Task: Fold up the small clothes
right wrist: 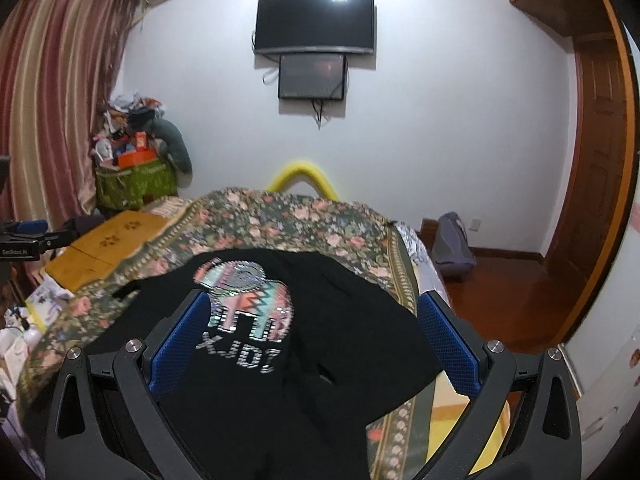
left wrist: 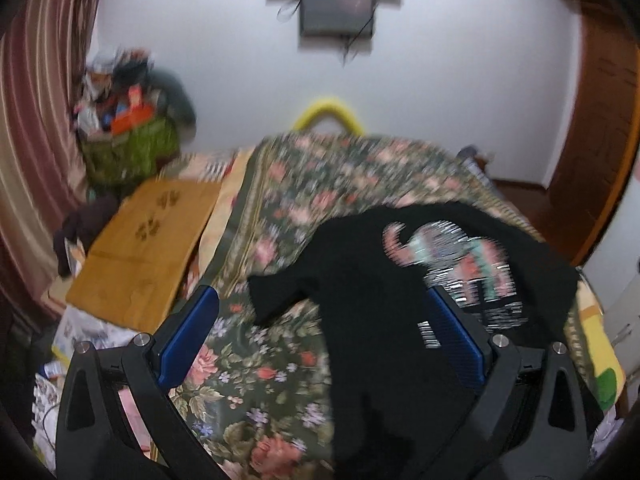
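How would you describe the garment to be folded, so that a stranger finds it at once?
Look at the bed with the floral bedspread below the wall television. On its near end lies a black T-shirt. Only it bears a glittering, multicoloured elephant print with silver letters beneath.

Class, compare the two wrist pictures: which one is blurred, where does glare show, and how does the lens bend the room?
Left wrist view: motion blur smears the floral bedspread and the elephant print on the black shirt. Right wrist view: sharper, the shirt's print reads clearly; a lamp's glare sits on the television. Both views: fisheye bows the door and curtain, and the corners go dark.
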A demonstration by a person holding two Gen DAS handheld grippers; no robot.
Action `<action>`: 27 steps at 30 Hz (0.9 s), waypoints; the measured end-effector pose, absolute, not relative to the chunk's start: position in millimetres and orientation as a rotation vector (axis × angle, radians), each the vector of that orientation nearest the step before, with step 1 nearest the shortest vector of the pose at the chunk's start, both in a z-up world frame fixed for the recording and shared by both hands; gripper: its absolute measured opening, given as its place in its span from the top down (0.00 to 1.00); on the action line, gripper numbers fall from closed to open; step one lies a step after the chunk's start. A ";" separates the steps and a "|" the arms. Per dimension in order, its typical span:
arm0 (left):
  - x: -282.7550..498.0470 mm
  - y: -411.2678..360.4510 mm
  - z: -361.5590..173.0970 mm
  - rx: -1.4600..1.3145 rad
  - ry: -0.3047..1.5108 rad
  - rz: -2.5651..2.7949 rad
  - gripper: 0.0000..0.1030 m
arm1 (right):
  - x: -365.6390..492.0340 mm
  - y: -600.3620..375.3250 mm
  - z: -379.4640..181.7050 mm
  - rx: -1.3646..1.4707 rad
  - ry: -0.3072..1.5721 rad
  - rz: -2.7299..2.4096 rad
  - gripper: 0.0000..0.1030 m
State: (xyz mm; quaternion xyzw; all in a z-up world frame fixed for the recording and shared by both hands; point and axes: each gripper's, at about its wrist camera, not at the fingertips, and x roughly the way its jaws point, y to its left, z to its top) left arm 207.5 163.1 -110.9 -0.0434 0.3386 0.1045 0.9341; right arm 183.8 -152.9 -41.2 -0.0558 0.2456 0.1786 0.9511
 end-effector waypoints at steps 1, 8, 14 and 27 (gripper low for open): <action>218.1 172.9 -120.9 -0.101 0.723 0.230 0.00 | 191.5 -154.7 -44.9 -0.114 0.513 0.363 0.01; 291.8 239.9 -188.5 -0.216 0.912 0.302 0.01 | 249.6 -173.5 -73.0 -0.078 0.629 0.357 0.01; 337.4 286.3 -244.0 -0.379 1.046 0.320 0.24 | 290.4 -192.1 -100.8 -0.028 0.740 0.328 0.08; 381.5 327.3 -319.8 -0.500 1.215 0.323 0.43 | 337.6 -206.7 -145.3 -0.017 0.891 0.289 0.15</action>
